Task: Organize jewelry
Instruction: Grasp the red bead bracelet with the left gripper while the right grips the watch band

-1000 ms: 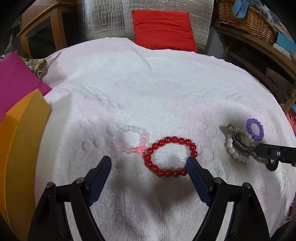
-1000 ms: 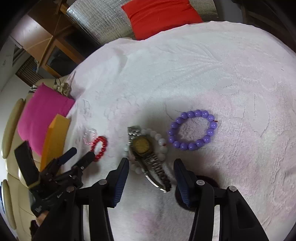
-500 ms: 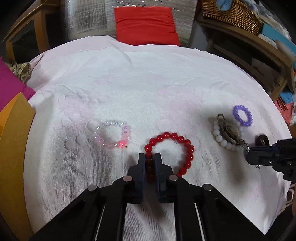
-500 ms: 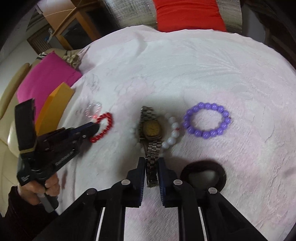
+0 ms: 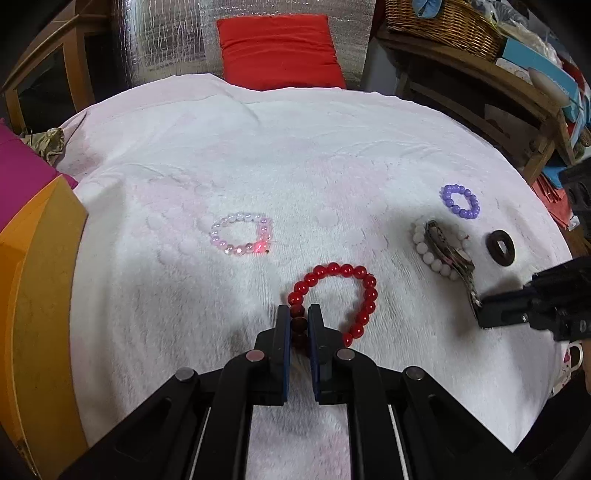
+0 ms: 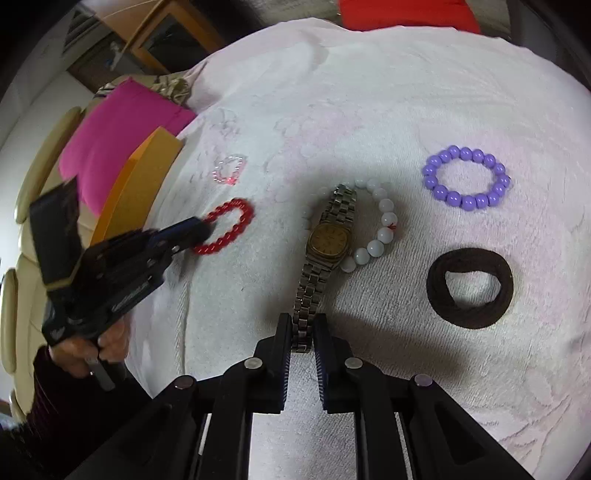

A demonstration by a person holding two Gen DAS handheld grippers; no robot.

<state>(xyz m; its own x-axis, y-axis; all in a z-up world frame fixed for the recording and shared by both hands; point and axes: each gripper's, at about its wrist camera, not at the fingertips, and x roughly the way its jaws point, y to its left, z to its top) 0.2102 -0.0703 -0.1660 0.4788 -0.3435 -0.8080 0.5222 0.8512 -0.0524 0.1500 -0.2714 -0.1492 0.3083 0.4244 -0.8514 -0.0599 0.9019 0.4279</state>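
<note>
My left gripper [image 5: 298, 317] is shut on the near side of a red bead bracelet [image 5: 351, 277] that lies on the white towel [image 5: 295, 155]. My right gripper [image 6: 302, 328] is shut on the near end of a metal wristwatch [image 6: 328, 240], which lies across a white bead bracelet [image 6: 384, 229]. A purple bead bracelet [image 6: 465, 177], a dark hair tie [image 6: 469, 288] and a clear pink bead bracelet [image 5: 240, 234] lie loose on the towel. In the right wrist view the left gripper [image 6: 199, 230] shows at the left, holding the red bracelet [image 6: 236, 221].
An orange box [image 5: 33, 295] and a magenta cushion [image 5: 18, 170] stand at the towel's left edge. A red cushion [image 5: 277, 48] lies at the back. A wooden shelf with a wicker basket [image 5: 443, 18] stands at the back right.
Both grippers went from open to shut: the left closed on the red bracelet, the right on the watch strap. Both bracelet and watch have shifted slightly.
</note>
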